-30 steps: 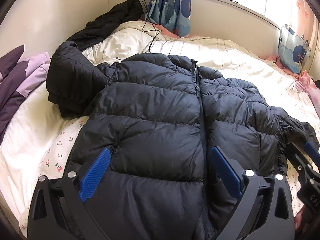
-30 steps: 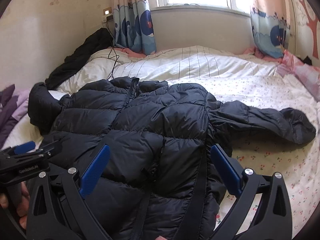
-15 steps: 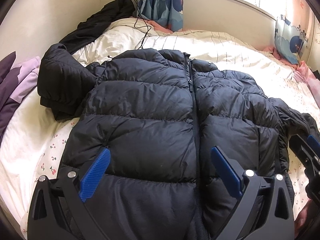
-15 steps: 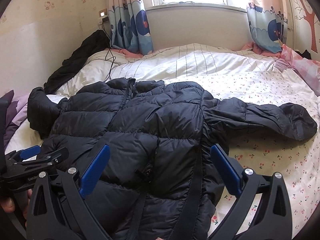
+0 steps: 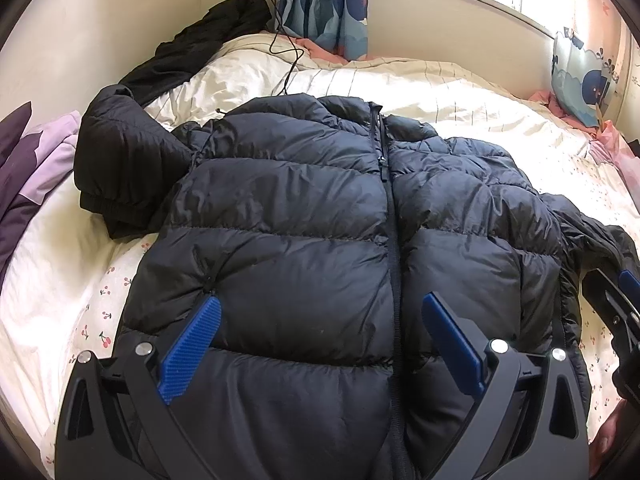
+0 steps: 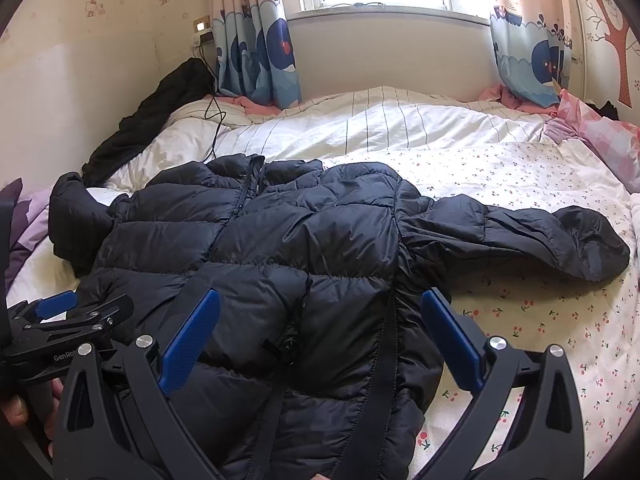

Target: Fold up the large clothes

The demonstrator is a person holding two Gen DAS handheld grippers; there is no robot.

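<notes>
The jacket [image 5: 320, 240] lies zipped and flat on the bed [image 6: 520, 184], unfolded. One sleeve [image 6: 520, 236] stretches toward 3 o'clock; the other looks bunched. Left gripper [image 5: 320, 340] and right gripper [image 6: 320, 336] hover, fingers apart, empty.

The only lettering that can be read is on the black body of the left tongs [image 6: 56, 306], seen at the lower left edge of the right wrist view: white letters "GenRo", cut off where the right tongs' frame covers the rest. Nothing legible shows in the left wrist view, and no other words or numbers can be made out.
</notes>
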